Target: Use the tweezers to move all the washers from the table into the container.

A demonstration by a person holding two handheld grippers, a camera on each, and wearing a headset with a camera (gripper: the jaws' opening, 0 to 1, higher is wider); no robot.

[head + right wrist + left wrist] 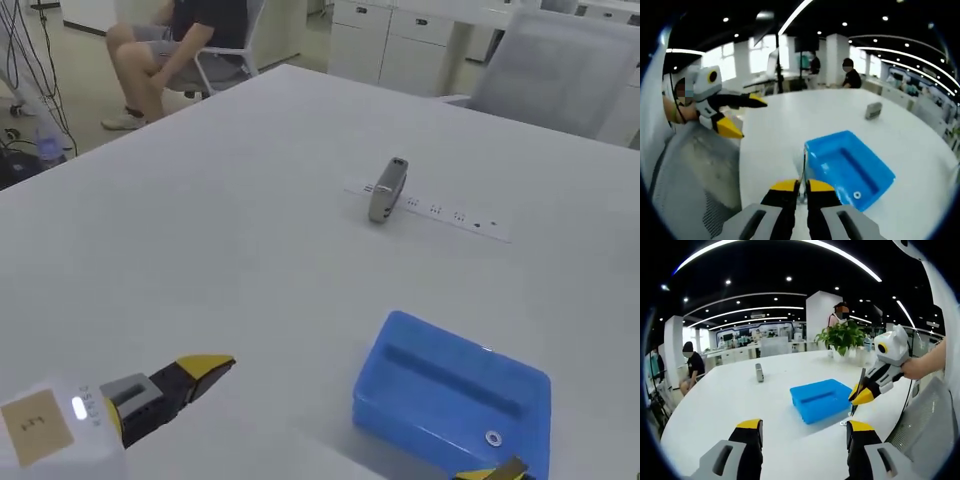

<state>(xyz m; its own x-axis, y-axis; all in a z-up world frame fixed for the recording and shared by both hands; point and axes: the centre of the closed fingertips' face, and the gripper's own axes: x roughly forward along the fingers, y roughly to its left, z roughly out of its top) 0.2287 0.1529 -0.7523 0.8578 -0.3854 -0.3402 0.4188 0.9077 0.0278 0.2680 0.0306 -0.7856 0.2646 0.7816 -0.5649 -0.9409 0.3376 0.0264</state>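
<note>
Blue container point(440, 385) sits open on the table point(200, 220), one small ring washer point(493, 438) lying flat in its corner. Thin tweezers point(803, 170) stand just by its rim.

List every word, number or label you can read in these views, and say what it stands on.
No text reads clearly.
Tan sticker on the left gripper: handwritten marks, too blurred to read.
Small print beside that gripper's light: too small to read.
Power strip on the table: markings too small to read.
</note>
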